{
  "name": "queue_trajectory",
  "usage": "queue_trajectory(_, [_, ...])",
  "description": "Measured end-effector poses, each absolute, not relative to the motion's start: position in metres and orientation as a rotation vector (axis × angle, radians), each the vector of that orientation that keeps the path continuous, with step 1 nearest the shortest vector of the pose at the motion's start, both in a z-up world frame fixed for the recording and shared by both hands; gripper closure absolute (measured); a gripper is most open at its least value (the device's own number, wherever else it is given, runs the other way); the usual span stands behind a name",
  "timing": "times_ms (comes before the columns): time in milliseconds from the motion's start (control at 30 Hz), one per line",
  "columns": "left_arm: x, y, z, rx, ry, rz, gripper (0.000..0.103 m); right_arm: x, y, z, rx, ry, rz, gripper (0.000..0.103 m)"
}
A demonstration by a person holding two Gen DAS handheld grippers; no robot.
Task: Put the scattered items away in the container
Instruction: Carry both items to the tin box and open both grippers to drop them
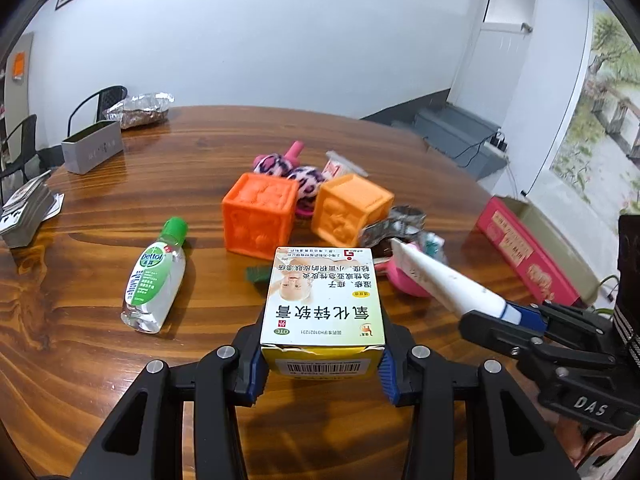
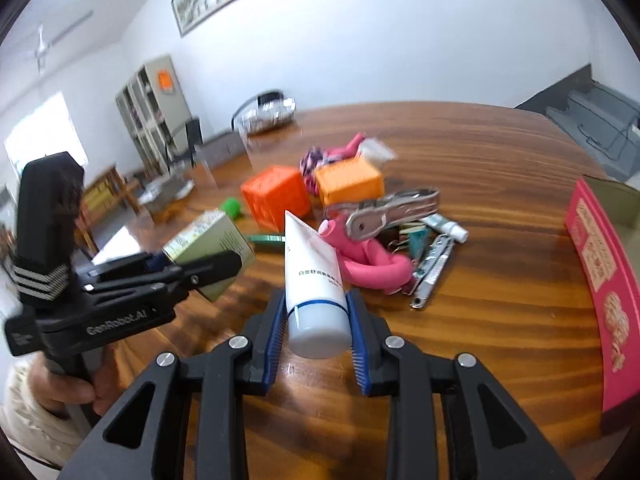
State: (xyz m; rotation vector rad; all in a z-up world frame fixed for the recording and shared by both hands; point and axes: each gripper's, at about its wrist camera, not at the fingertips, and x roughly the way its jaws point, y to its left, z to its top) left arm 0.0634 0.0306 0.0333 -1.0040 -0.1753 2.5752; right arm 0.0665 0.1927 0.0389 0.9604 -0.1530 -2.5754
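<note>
My left gripper (image 1: 322,364) is shut on a yellow-green medicine box (image 1: 324,300), held just above the wooden table (image 1: 100,360). My right gripper (image 2: 318,320) is shut on the capped end of a white tube (image 2: 312,276), which is lifted off the table and points at the pile. In the left wrist view the tube (image 1: 440,276) and the right gripper (image 1: 516,320) come in from the right. The red cardboard container (image 2: 600,264) lies open at the right edge. On the table lie two orange cubes (image 1: 260,216) (image 1: 350,208), a sanitizer bottle (image 1: 154,280), a pink toy (image 2: 360,256) and metal clippers (image 2: 392,208).
A leopard-print plush (image 1: 288,172) lies behind the cubes. A grey box (image 1: 92,148), a stack of cards (image 1: 26,208) and a foil bag (image 1: 140,108) sit at the far left. Black chairs (image 1: 100,100) stand beyond the table edge. A hand (image 2: 60,392) grips the left gripper's handle.
</note>
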Motion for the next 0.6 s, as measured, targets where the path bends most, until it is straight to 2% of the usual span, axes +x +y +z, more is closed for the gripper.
queue_trajectory(300, [0.077,0.082,0.066,-0.927,-0.116,2.484,0.058,0.112,0.265,0.084,0.756,-0.298,-2.856,0.070])
queue_trajectory(600, [0.086,0.165,0.092,-0.863,-0.018,2.354,0.058,0.141,0.361,0.095,0.689,-0.449,-3.138,0.070])
